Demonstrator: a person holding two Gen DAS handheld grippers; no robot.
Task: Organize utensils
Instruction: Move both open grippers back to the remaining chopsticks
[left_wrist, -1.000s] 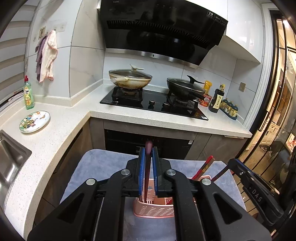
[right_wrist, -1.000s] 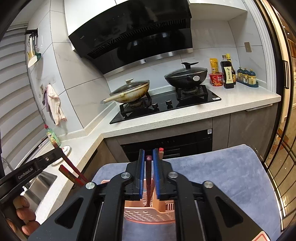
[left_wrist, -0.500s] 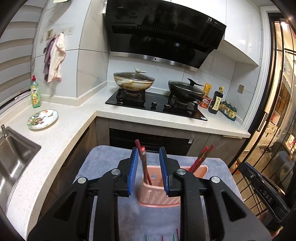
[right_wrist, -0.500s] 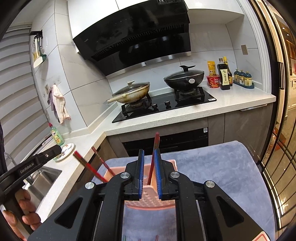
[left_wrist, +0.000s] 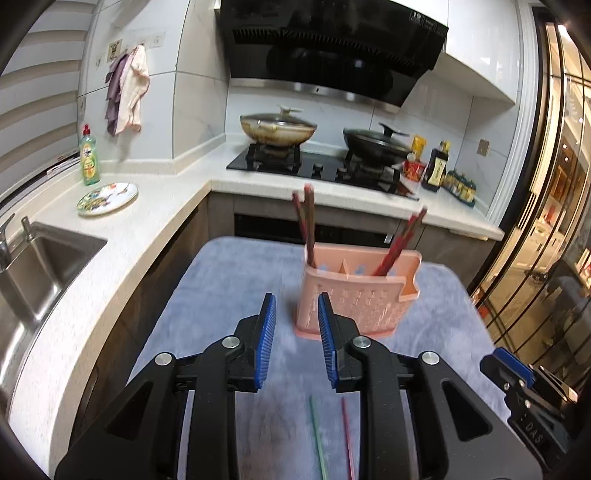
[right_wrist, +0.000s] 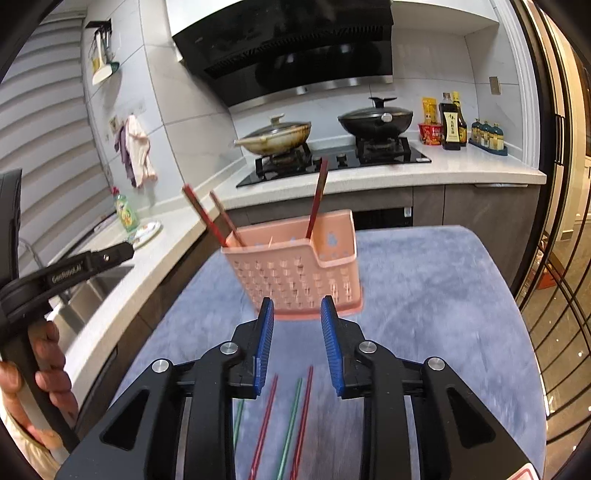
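A pink slotted caddy (left_wrist: 358, 291) (right_wrist: 295, 273) stands on a blue-grey mat (left_wrist: 229, 280) (right_wrist: 424, 280). Dark red chopsticks lean in its left end (left_wrist: 306, 221) (right_wrist: 210, 218) and right end (left_wrist: 402, 236) (right_wrist: 317, 199). My left gripper (left_wrist: 295, 299) is open just short of the caddy, nothing between its blue pads. My right gripper (right_wrist: 297, 302) is also back from the caddy, its jaws opening and empty. Loose red chopsticks (right_wrist: 266, 417) and green chopsticks (right_wrist: 291, 421) lie on the mat under the grippers; a green one (left_wrist: 317, 435) shows in the left wrist view.
A white counter runs along the left with a sink (left_wrist: 44, 266), a patterned plate (left_wrist: 107, 194) and a soap bottle (left_wrist: 89, 155). Behind the mat is a stove with two lidded pans (left_wrist: 277, 129). A hand (right_wrist: 48, 369) holds the left gripper (right_wrist: 88, 262). Glass doors stand at right.
Both grippers let go of a dark red chopstick in the caddy, opened, and drew back toward me. The loose chopsticks on the mat came into view.
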